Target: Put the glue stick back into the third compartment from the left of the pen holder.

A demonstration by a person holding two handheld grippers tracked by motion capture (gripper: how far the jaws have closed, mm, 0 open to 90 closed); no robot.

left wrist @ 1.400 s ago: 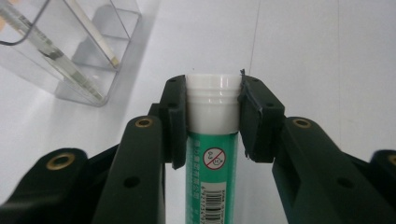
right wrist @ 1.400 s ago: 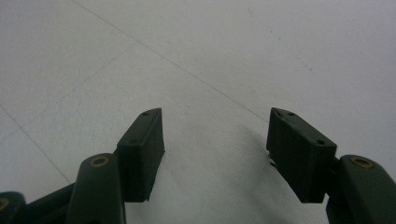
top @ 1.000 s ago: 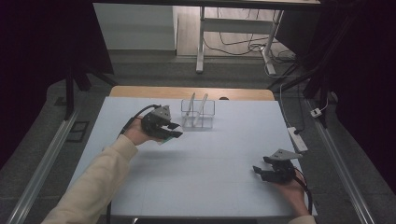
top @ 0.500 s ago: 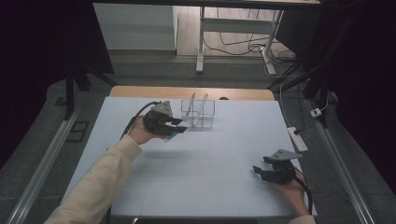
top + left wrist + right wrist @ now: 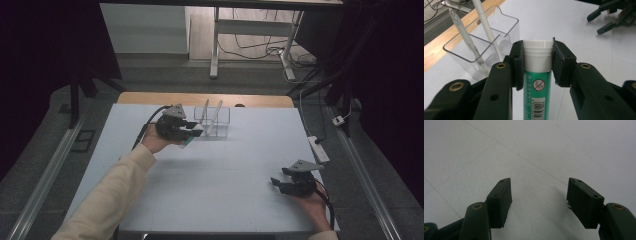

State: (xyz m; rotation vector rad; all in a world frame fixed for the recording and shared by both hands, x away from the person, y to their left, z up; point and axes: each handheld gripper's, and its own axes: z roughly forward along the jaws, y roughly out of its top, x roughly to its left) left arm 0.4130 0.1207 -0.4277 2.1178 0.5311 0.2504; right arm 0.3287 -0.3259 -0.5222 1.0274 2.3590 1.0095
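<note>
My left gripper (image 5: 537, 53) is shut on a green tube (image 5: 537, 95) with a white cap (image 5: 538, 56); both pads press on the cap. In the high view the left gripper (image 5: 196, 131) hovers just left of a clear plastic holder (image 5: 223, 131) at the table's far middle. The holder (image 5: 506, 25) has several compartments, and two white pens (image 5: 466, 37) lean in it. The tube's green body (image 5: 189, 142) pokes out below the jaws. My right gripper (image 5: 278, 184) rests near the table's front right, open, with only bare table between its pads (image 5: 501, 200).
The white table top (image 5: 225, 170) has a wooden strip (image 5: 150, 98) along its far edge. A white power strip (image 5: 318, 148) lies at the right edge. Metal rails run along the floor on both sides. The right gripper (image 5: 609, 17) is seen far off in the left gripper view.
The left gripper has edged slightly toward the clear holder, still carrying the tube. The right gripper has not moved.
</note>
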